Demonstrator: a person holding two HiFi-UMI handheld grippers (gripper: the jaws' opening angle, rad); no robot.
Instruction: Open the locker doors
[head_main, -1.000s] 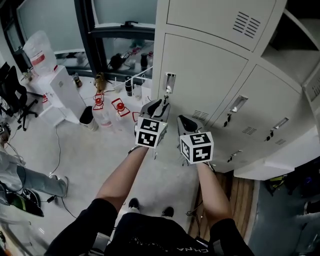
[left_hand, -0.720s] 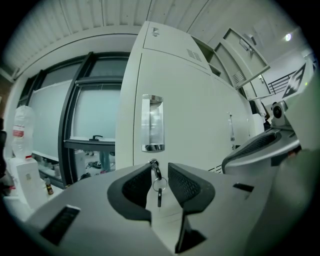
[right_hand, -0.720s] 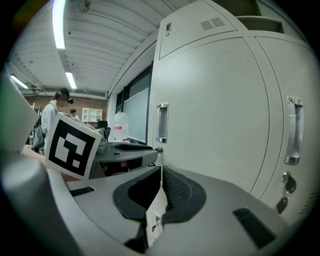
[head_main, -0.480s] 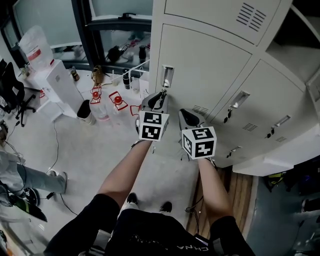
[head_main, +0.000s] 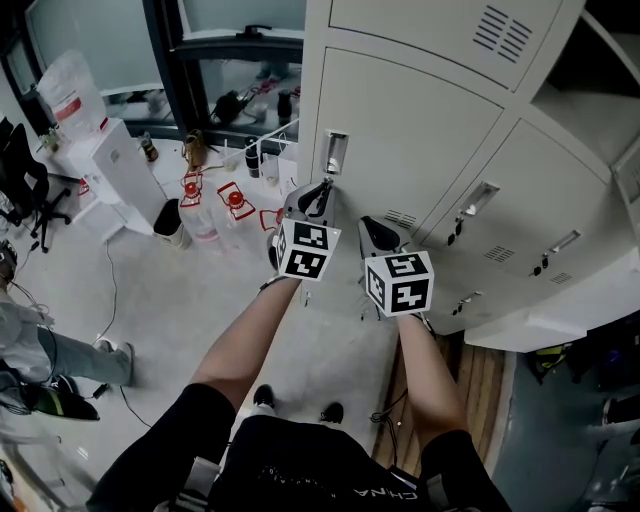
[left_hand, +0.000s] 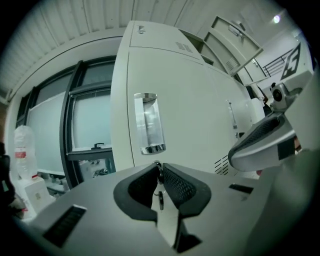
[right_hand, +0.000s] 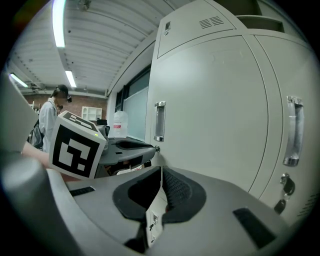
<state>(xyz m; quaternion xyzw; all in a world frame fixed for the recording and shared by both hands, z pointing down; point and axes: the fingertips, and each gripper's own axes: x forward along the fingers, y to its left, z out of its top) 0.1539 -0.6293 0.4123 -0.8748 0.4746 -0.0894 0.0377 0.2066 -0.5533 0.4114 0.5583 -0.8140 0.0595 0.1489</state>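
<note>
The door (head_main: 420, 130) is closed, with its key (left_hand: 158, 166) in the lock just under the handle (head_main: 335, 152). The left gripper (head_main: 320, 192) has just been closing its jaws and pinches that key. Beside it, the right gripper (head_main: 372, 232) hangs near the door, jaws together on nothing.

Bright ceiling lights (right_hand: 59, 22) are shining left of the lockers (right_hand: 215, 110); both gripper views are bulging, darkening at their corners.
</note>
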